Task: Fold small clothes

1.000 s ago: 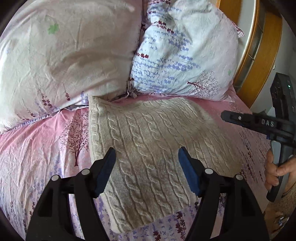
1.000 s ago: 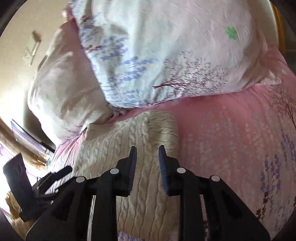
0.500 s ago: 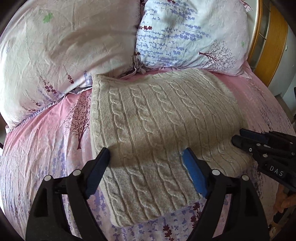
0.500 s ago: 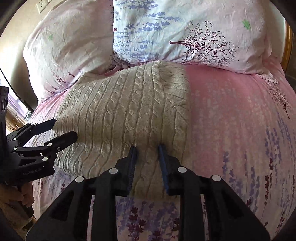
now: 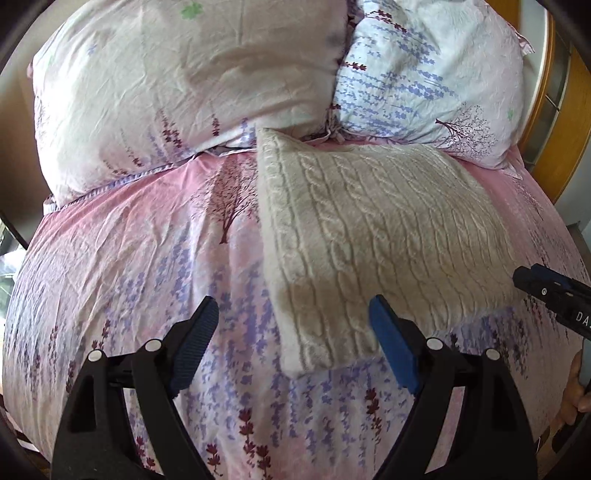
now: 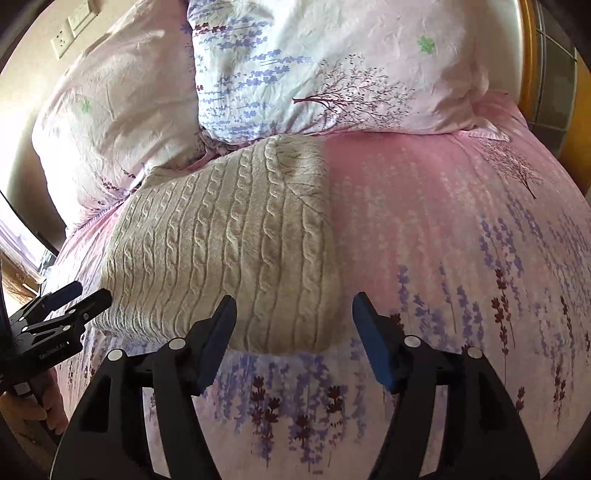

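Note:
A cream cable-knit sweater point(image 5: 369, 240) lies folded in a flat rectangle on the pink floral bedsheet point(image 5: 147, 266), its far edge against the pillows. It also shows in the right wrist view point(image 6: 229, 251). My left gripper point(image 5: 293, 325) is open and empty, above the sweater's near left corner. My right gripper point(image 6: 293, 317) is open and empty, above the sweater's near right corner. Each gripper shows at the edge of the other's view: the right one point(image 5: 550, 291), the left one point(image 6: 70, 299).
Two floral pillows point(image 5: 184, 85) point(image 5: 436, 74) stand at the head of the bed behind the sweater. A wooden headboard or cabinet point(image 5: 561, 110) is at the far right. A wall socket point(image 6: 74, 26) is at the upper left of the right wrist view.
My right gripper was shut and has opened. Both grippers have drawn back toward the near edge of the sweater; the left has shifted left, off the sweater's middle.

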The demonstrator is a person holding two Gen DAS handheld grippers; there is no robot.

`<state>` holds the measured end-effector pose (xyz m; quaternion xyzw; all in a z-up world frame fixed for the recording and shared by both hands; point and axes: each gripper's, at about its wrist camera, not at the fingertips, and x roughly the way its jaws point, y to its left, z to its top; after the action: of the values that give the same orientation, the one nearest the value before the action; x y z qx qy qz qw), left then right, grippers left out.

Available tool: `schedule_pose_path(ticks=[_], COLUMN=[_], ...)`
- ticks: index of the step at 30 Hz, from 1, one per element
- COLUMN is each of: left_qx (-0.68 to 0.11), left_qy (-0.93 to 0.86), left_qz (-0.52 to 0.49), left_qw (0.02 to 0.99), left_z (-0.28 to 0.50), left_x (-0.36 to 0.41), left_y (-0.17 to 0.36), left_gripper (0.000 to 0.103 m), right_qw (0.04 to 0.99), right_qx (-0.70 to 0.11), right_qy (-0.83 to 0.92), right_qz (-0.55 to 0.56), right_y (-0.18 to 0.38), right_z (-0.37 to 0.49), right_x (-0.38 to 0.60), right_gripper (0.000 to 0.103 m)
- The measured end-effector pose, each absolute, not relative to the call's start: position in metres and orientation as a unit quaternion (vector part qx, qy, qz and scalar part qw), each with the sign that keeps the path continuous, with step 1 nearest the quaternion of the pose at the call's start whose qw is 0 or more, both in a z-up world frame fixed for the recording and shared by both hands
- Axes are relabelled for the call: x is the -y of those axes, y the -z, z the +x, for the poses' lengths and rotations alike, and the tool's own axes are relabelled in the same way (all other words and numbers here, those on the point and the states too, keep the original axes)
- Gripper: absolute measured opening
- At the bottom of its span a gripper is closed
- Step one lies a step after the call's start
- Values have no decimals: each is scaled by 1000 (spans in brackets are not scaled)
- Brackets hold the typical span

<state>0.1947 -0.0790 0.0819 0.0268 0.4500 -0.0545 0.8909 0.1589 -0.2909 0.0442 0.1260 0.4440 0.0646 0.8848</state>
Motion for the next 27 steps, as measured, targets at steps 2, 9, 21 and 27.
schedule_pose_path(ticks=[2,9,21,27], left_qx=[-452,-470,-498,-510], left_qy=[49,43,42,34], left_qz=[20,-8,10,9], left_qw=[891,882,866,860], left_z=[187,163,154,157], left_x=[71,56,71,73], left_y=[-80,-67,-51,-48], left_gripper=[84,91,98,100], right_qw=[885,891,880,874], right_qx=[-445,-445,-472,-484], right_qy=[-52,-21,-22,-24], right_qz=[128,83,36,31], right_y=[-43,-39,-24,-14], right_z=[153,136,127,122], right_x=[293,279,248,246], right_gripper=[77,98,102,102])
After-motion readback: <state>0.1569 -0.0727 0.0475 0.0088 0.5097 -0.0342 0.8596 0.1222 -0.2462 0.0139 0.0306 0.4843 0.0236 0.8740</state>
